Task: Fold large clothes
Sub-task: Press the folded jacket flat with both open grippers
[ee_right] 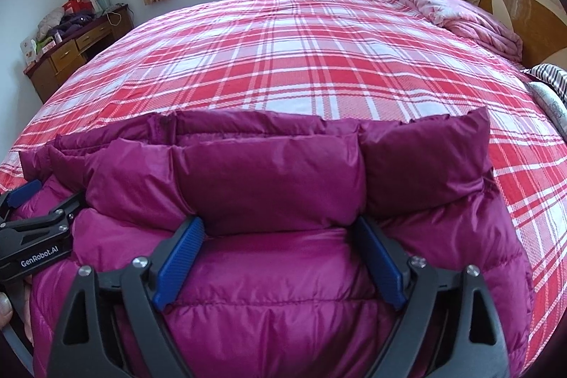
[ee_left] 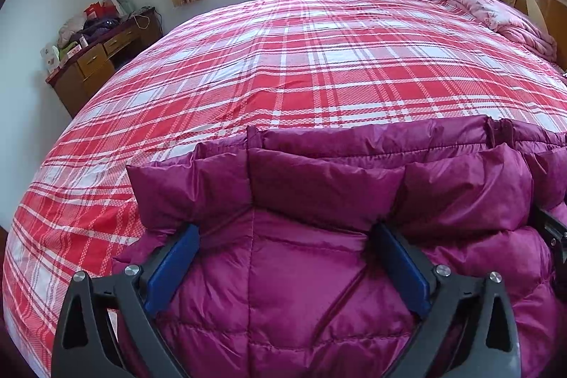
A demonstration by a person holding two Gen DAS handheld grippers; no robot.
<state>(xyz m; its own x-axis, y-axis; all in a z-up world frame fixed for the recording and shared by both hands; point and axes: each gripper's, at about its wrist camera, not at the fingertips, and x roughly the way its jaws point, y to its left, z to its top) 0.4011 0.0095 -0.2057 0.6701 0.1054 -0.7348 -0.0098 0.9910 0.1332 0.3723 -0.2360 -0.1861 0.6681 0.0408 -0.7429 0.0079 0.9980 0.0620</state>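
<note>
On a plaid-covered bed [ee_left: 319, 66], I hold both claws splayed wide over a magenta down jacket [ee_left: 301, 289], gripping nothing. Its folded edge runs crosswise just ahead of my left gripper [ee_left: 285, 236] and right gripper [ee_right: 280, 229], each straddling a puffed panel. Neither hand is nearer; the jacket's long axis spans both.

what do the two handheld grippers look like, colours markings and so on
Both match. The left gripper and right gripper each have two black plastic arms with triangular cut-outs, round silver bolts at the joints, and flat ribbed blue pads on the fingers. In the right wrist view the left gripper's black body shows white "GenRobot.AI" lettering. No sleeve is visible.
</note>
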